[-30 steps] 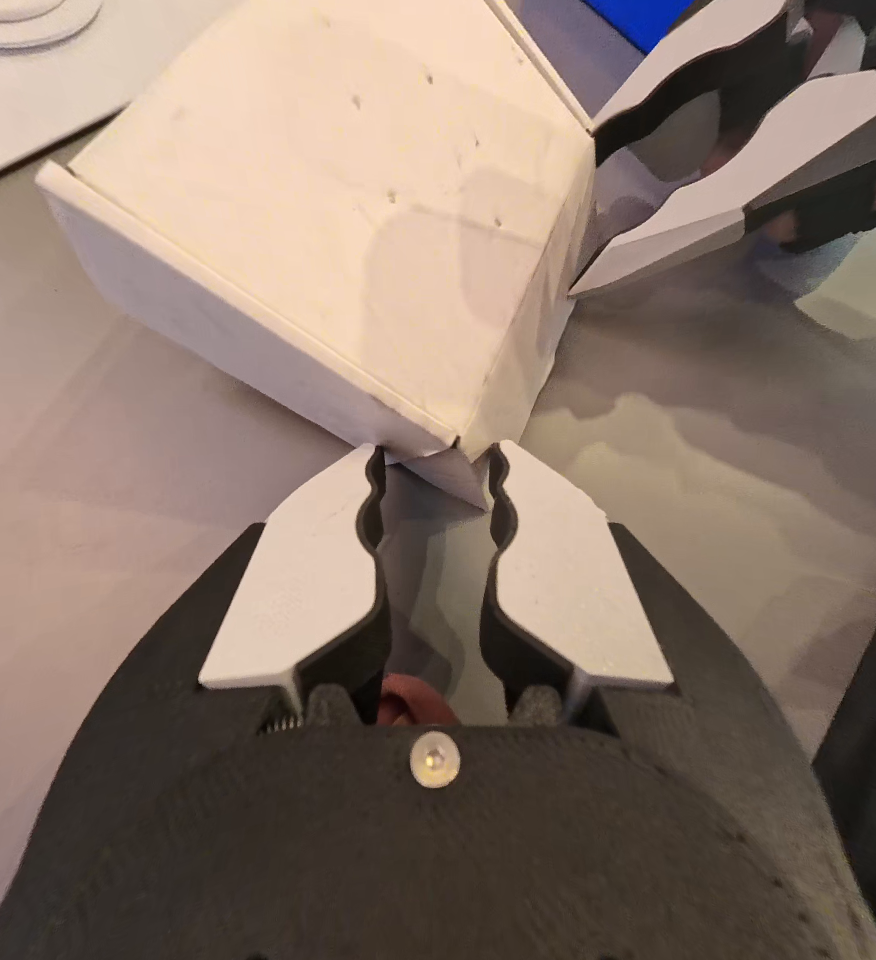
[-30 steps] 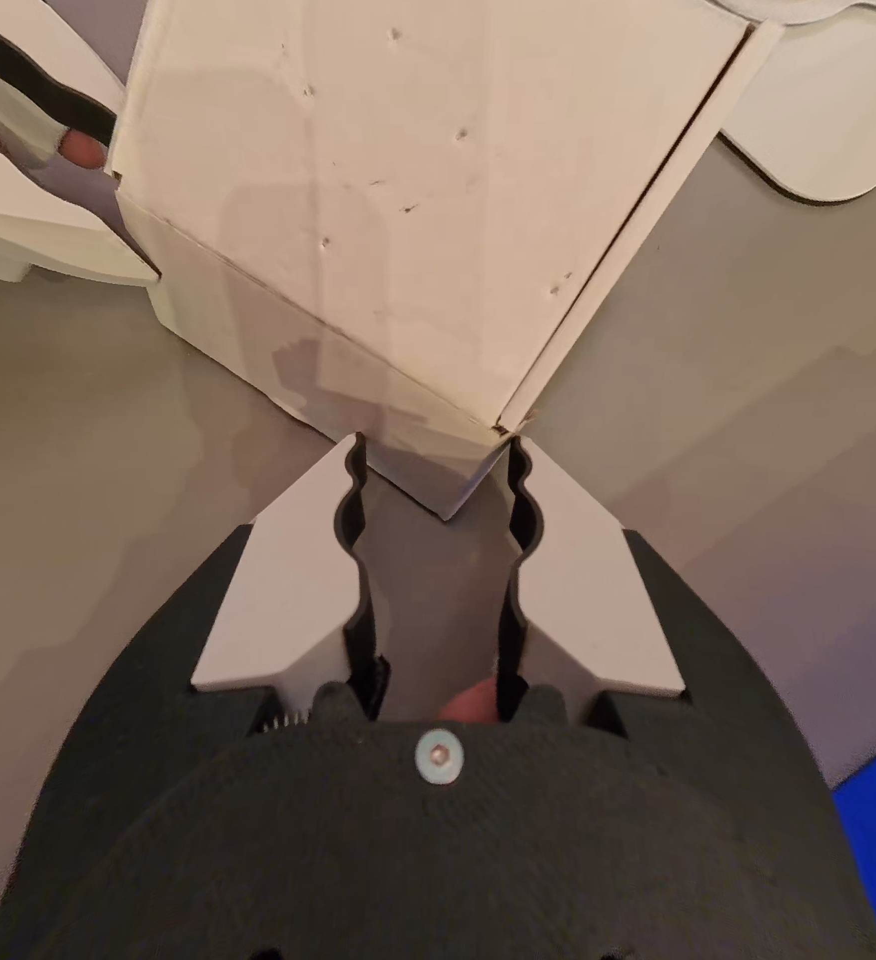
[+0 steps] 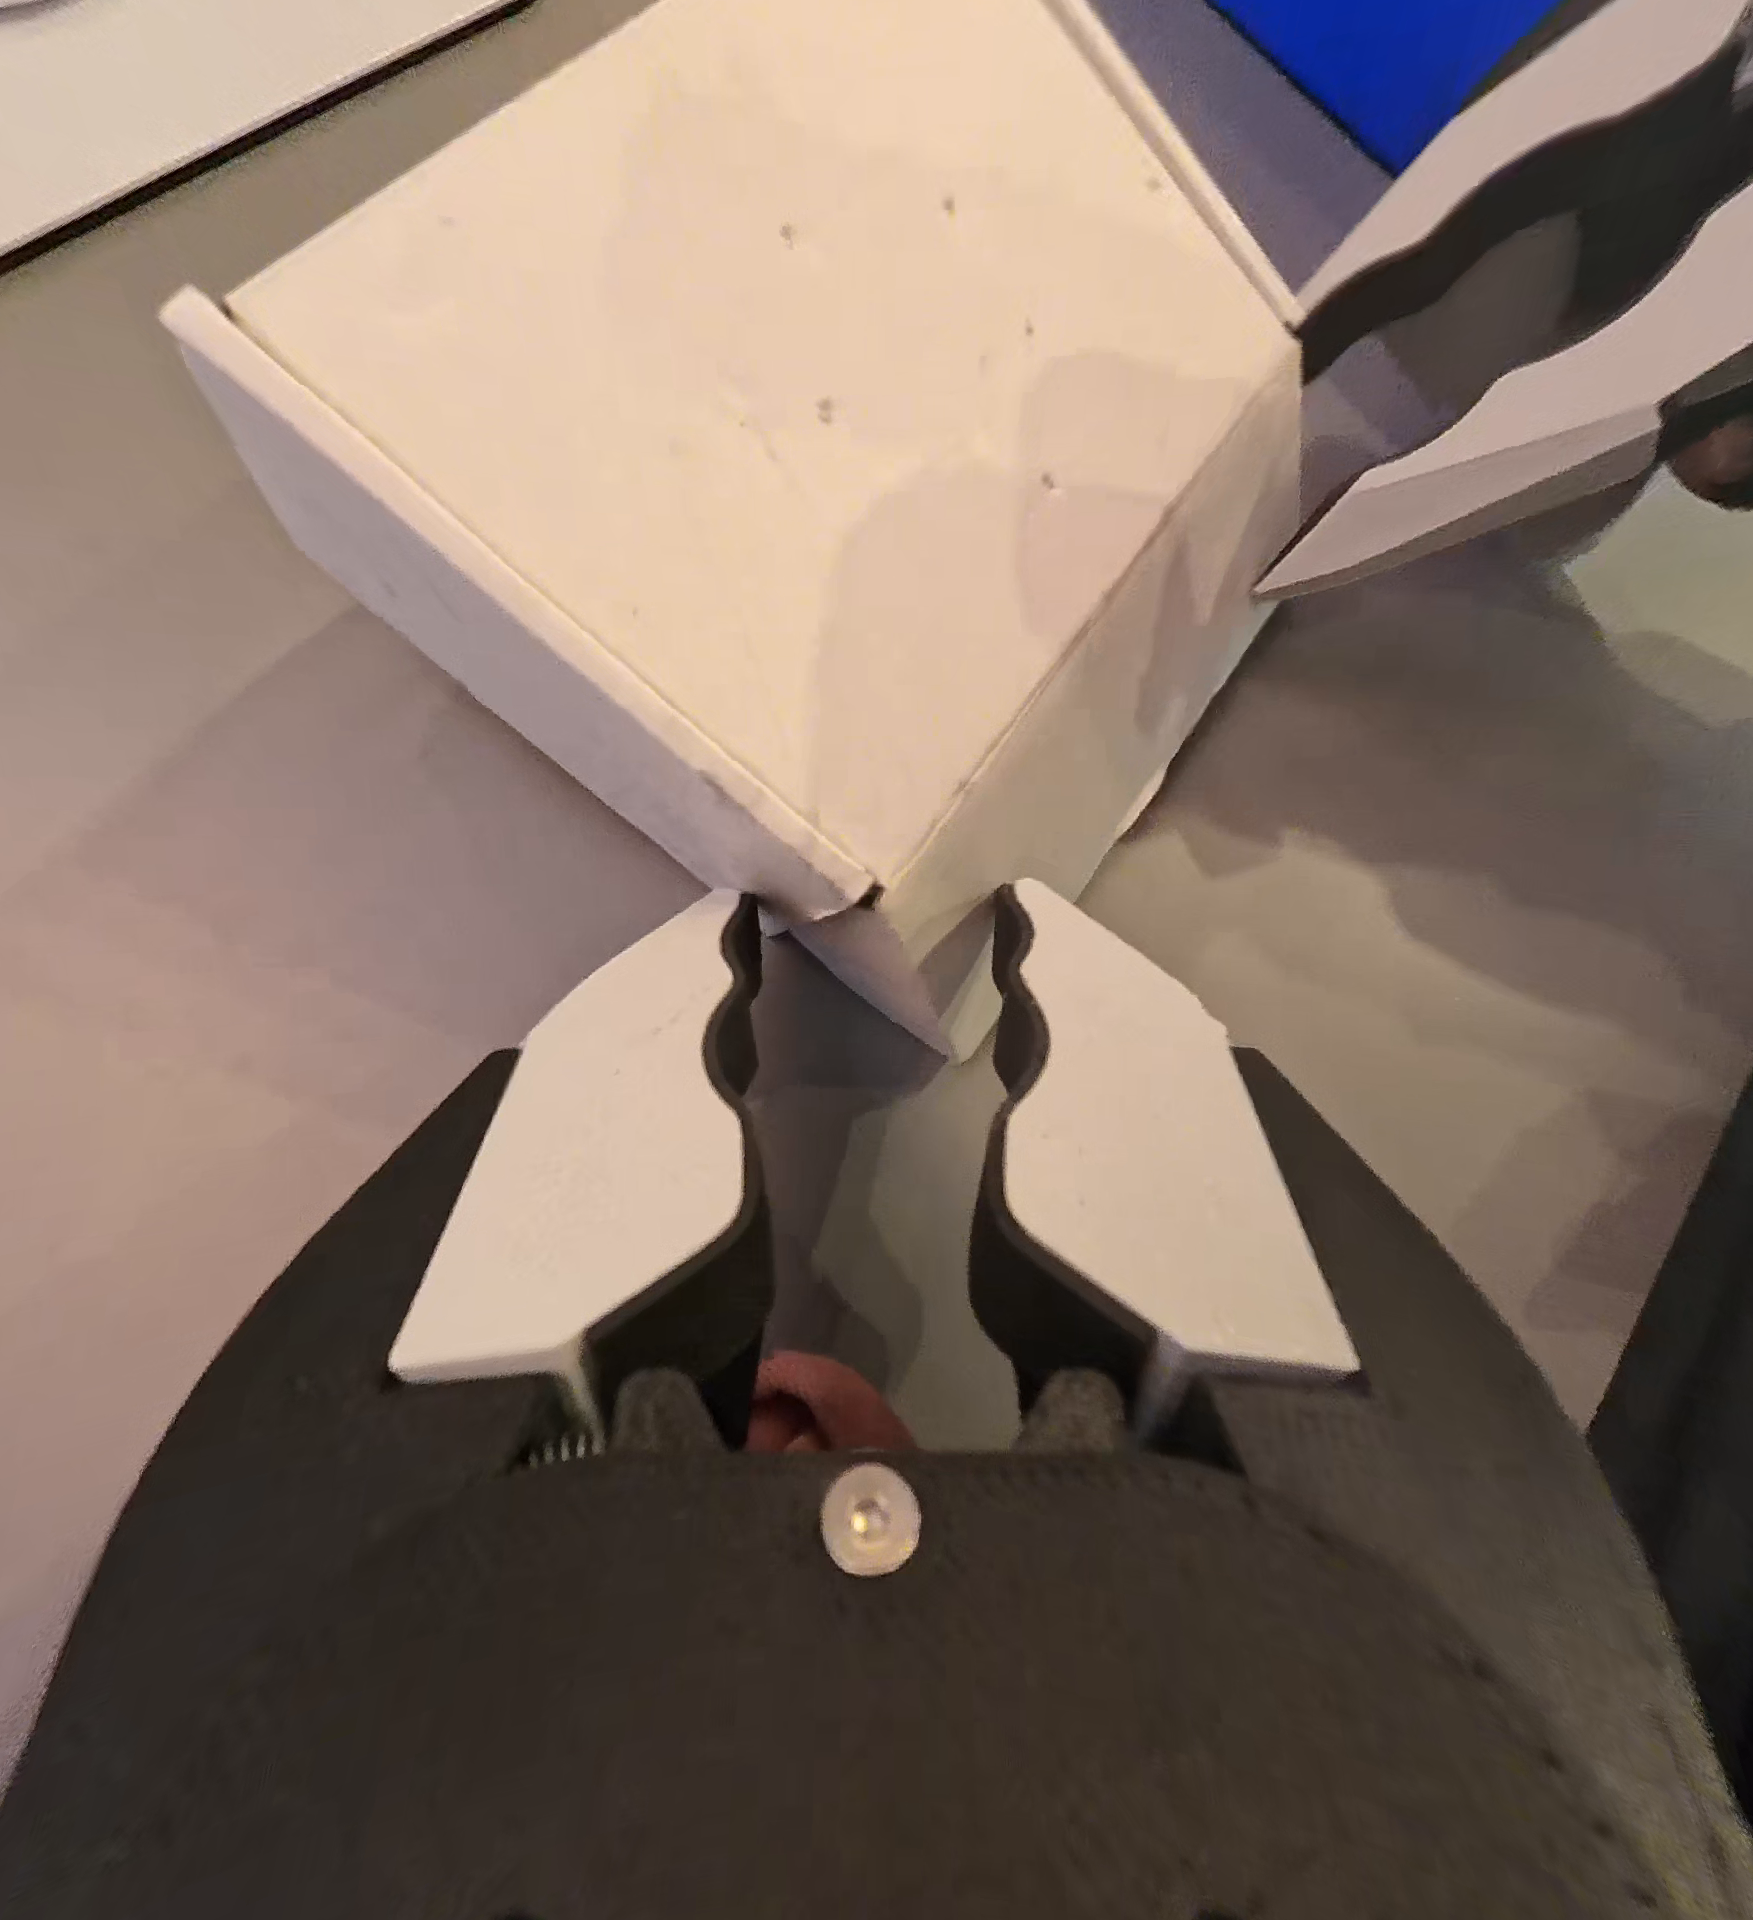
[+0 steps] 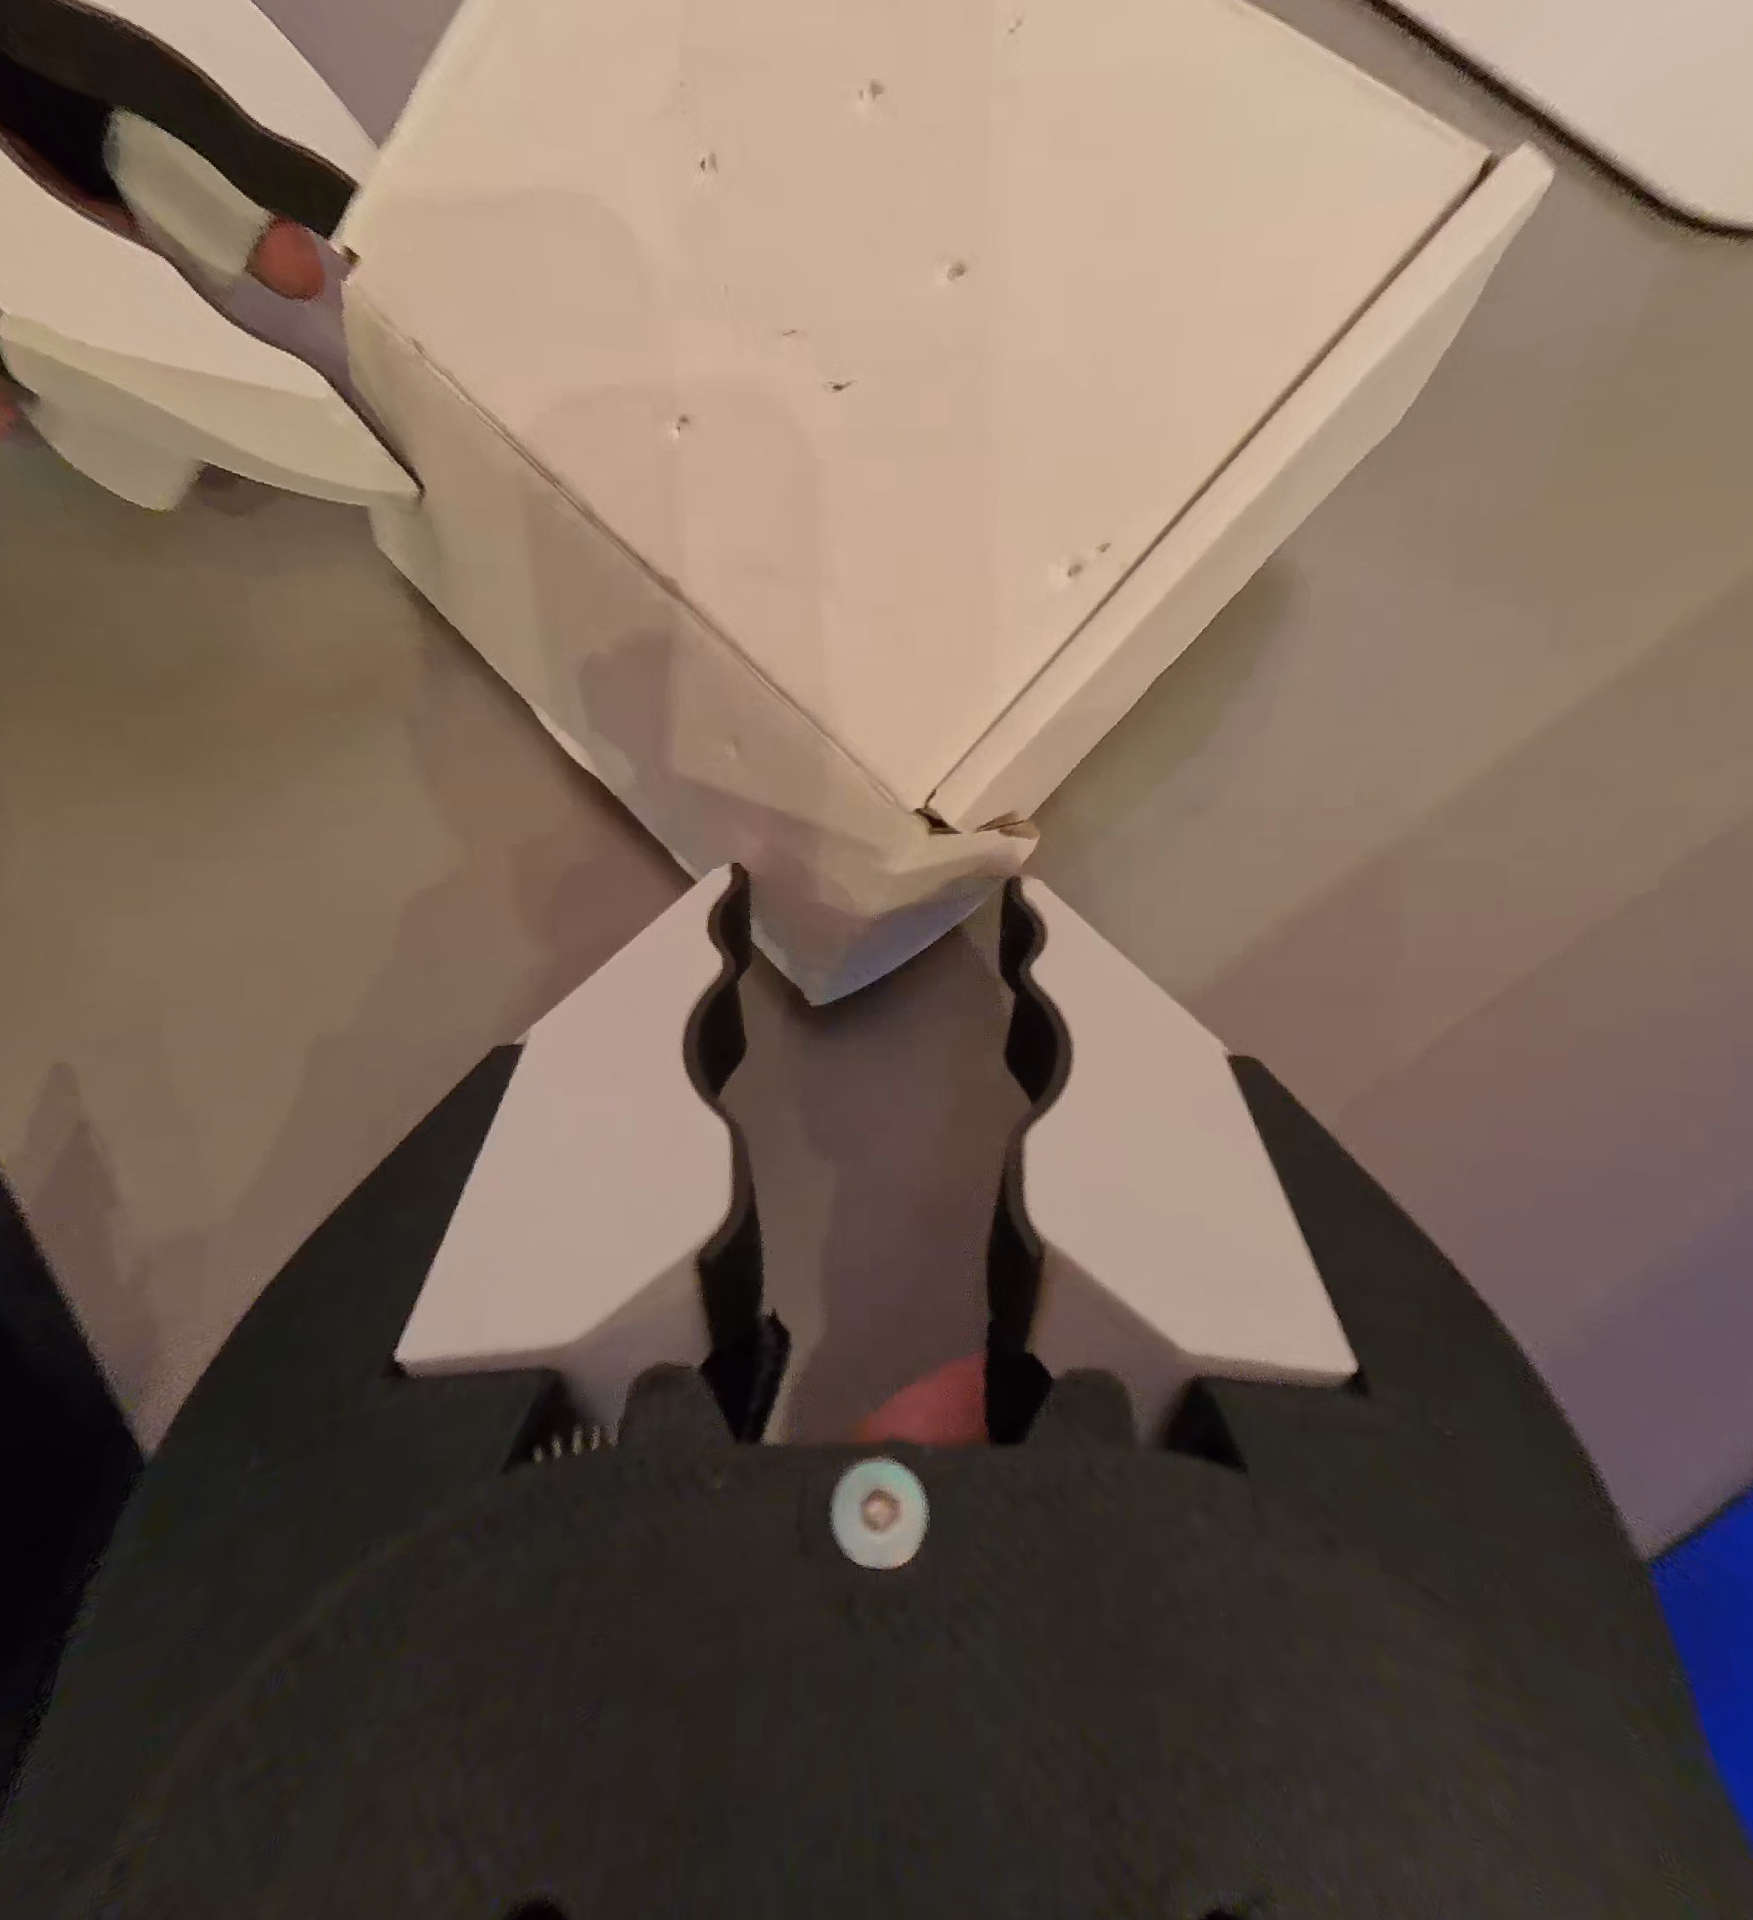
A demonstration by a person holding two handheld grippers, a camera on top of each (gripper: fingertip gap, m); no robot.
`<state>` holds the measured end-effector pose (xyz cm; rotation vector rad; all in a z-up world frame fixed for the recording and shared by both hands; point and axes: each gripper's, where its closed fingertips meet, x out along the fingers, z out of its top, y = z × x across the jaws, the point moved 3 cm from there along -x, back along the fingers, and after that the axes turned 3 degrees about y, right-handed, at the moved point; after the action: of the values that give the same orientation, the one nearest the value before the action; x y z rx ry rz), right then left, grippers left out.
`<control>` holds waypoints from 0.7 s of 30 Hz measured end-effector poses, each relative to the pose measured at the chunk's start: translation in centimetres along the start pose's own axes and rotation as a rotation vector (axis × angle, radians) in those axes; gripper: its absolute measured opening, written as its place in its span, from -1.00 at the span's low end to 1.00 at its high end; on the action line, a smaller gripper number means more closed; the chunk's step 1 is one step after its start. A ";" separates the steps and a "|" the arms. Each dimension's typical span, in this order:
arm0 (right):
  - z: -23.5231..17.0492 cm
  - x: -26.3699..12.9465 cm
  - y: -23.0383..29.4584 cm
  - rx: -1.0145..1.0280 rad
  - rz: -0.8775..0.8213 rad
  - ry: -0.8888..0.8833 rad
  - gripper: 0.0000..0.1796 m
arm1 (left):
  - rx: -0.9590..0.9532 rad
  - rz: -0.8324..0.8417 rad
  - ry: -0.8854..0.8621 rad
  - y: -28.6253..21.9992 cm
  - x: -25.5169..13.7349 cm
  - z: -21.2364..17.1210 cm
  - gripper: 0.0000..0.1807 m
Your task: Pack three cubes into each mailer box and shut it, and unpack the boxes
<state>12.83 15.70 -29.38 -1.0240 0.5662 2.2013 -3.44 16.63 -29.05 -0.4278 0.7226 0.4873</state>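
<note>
In the left wrist view, the left tool [image 3: 872,914] stands apart, straddling the near corner of the shut mailer box [image 3: 747,416] on the tabletop [image 3: 228,935]. In the right wrist view, the right tool [image 4: 872,894] likewise gapes around the box's crumpled corner flap [image 4: 882,914]. Squeezing there could tear the flap or skid the box.

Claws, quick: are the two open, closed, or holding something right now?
Left claw: open, straddling a corner of the box, not clamping it.
Right claw: open, at another corner.
</note>
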 end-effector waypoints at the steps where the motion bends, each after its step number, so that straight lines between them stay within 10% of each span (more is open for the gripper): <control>1: 0.1 0.1 -0.1 -0.026 -0.009 -0.005 -0.43 | -0.001 0.000 -0.003 0.0 0.1 0.1 -0.53; 21: 0.0 -0.1 0.9 0.087 0.156 -0.022 -0.50 | 0.182 -0.005 0.023 -0.6 -1.7 -0.1 -0.38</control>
<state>12.26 15.07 -29.17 -0.9370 0.7474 2.2982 -4.25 15.68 -27.82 -0.2649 0.7804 0.4089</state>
